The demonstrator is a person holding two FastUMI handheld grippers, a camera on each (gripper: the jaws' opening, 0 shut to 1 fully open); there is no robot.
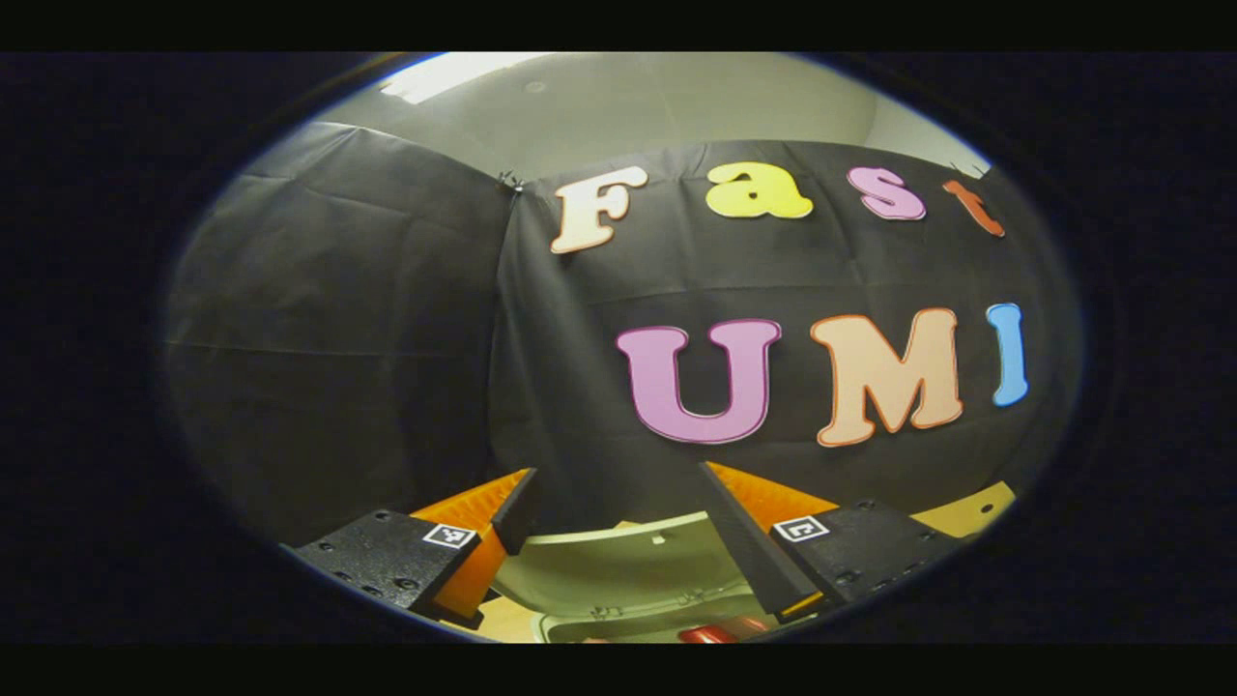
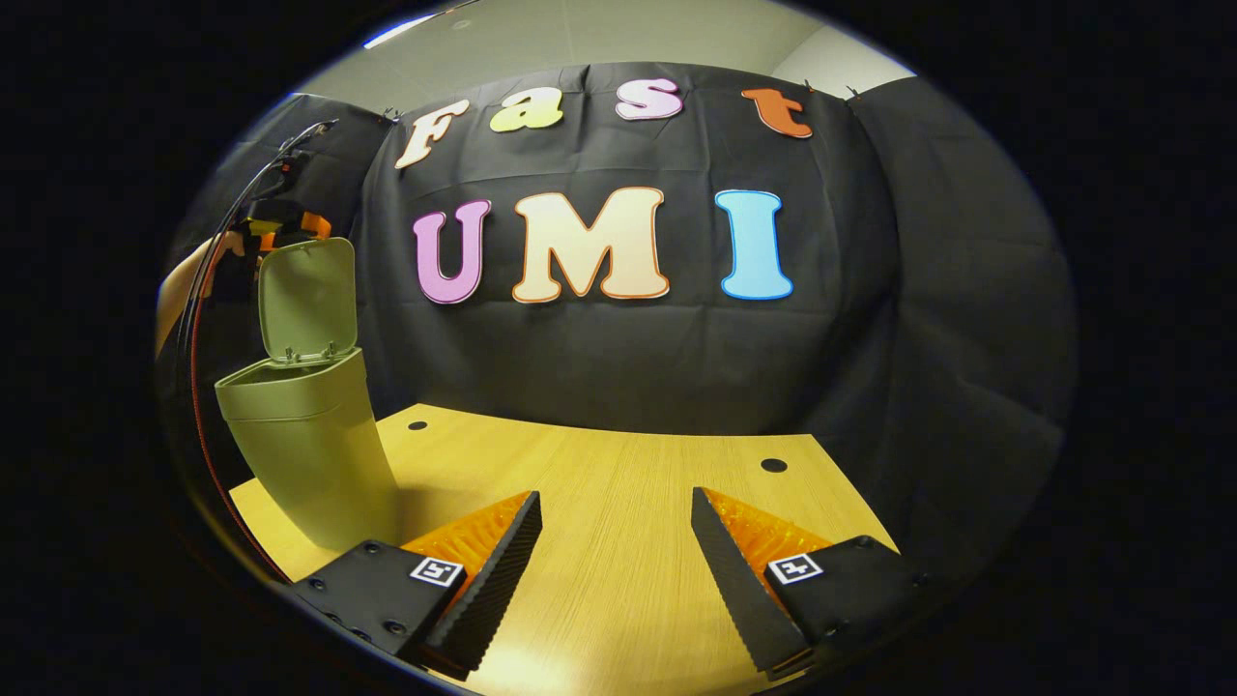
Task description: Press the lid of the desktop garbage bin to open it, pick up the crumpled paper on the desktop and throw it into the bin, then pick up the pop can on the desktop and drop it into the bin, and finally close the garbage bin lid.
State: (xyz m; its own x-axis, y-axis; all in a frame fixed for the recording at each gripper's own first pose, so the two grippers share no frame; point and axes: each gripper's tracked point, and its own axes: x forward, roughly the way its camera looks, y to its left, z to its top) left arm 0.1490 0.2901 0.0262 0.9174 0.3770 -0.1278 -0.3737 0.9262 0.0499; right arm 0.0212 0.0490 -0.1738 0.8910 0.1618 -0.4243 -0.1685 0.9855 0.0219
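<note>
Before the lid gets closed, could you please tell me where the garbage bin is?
In the right gripper view, the garbage bin stands at the table's far left, lid raised.

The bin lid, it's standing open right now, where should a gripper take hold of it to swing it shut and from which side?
Judging from the right gripper view, take the lid at its free top edge, farthest from the hinge on the bin. It stands about upright, inner face toward the table, so come over the top from behind and push it forward and down.

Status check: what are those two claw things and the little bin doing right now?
Left gripper open, above the bin. Right gripper open, empty, over the table. Lid up, something red inside. Nothing blocking.
</note>
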